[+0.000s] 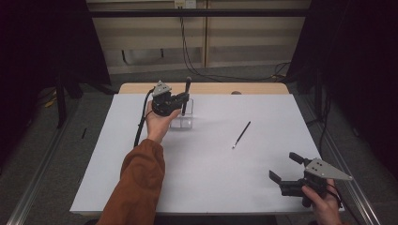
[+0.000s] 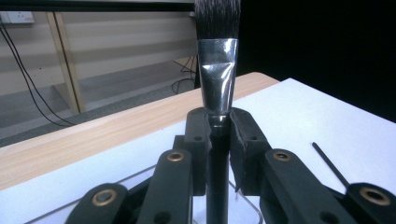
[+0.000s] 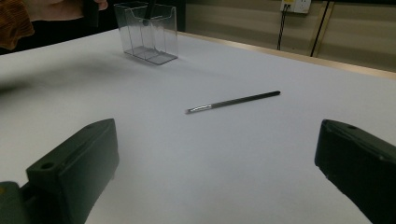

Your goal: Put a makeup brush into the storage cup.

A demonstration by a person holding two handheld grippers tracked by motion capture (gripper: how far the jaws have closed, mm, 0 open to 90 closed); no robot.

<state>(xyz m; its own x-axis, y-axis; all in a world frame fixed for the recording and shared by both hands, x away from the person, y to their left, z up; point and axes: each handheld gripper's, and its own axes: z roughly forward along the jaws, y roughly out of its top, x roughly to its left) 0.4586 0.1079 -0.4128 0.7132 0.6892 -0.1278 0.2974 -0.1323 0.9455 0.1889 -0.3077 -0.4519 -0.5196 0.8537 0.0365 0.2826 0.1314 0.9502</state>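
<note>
Brush (image 2: 216, 70) upright, clamped in left gripper (image 2: 218, 128) jaws above clear holder (image 1: 182, 121); right gripper (image 1: 283, 167) jaws spread.

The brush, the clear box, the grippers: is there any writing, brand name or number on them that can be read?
None can be read.
Brush held by the left gripper: bare metal collar, no print.
Clear box: no label.
Thin brush lying on the table: too small to tell.
Right gripper: plain grey plate, no marks.
Wall socket: blurred, nothing legible.
</note>
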